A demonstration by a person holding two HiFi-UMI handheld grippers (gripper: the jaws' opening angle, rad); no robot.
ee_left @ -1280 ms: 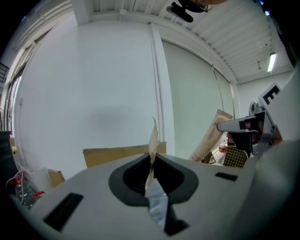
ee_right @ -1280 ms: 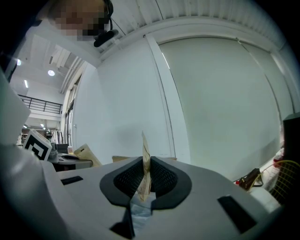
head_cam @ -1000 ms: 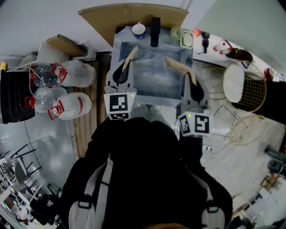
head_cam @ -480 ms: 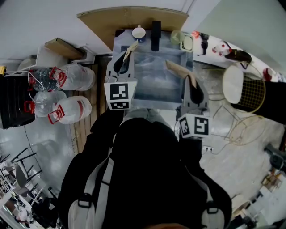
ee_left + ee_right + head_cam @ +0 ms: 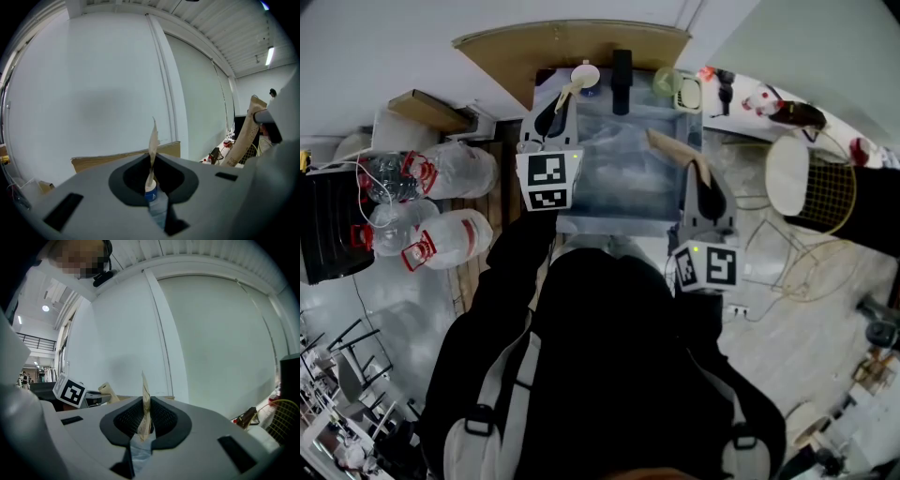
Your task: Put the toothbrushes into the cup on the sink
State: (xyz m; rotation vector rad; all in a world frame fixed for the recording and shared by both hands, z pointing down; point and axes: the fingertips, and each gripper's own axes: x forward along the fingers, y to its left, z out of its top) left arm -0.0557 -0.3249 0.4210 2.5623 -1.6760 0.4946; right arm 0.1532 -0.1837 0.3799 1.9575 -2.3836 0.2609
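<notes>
In the head view the white cup point(image 5: 584, 75) stands on the sink's point(image 5: 619, 208) back rim, left of the black faucet point(image 5: 622, 67). My left gripper point(image 5: 560, 108) is shut on a tan paper-wrapped toothbrush point(image 5: 568, 94), whose tip reaches the cup's rim. The left gripper view shows that wrapper point(image 5: 153, 140) edge-on, pinched in the left gripper point(image 5: 151, 171). Over the sink's right side, my right gripper point(image 5: 701, 171) is shut on a second wrapped toothbrush point(image 5: 673, 148). In the right gripper view that wrapper point(image 5: 145, 406) stands between the closed jaws of the right gripper point(image 5: 144, 414).
Large water jugs point(image 5: 445, 232) and a black box point(image 5: 328, 211) stand on the floor at the left. A wooden board point(image 5: 572, 37) leans behind the sink. A green cup point(image 5: 669, 79) sits on the sink's back right corner. A wire basket point(image 5: 825, 192) stands at the right.
My left gripper has moved forward along the sink's left side, carrying its toothbrush to the cup's rim. The right gripper has hardly moved.
</notes>
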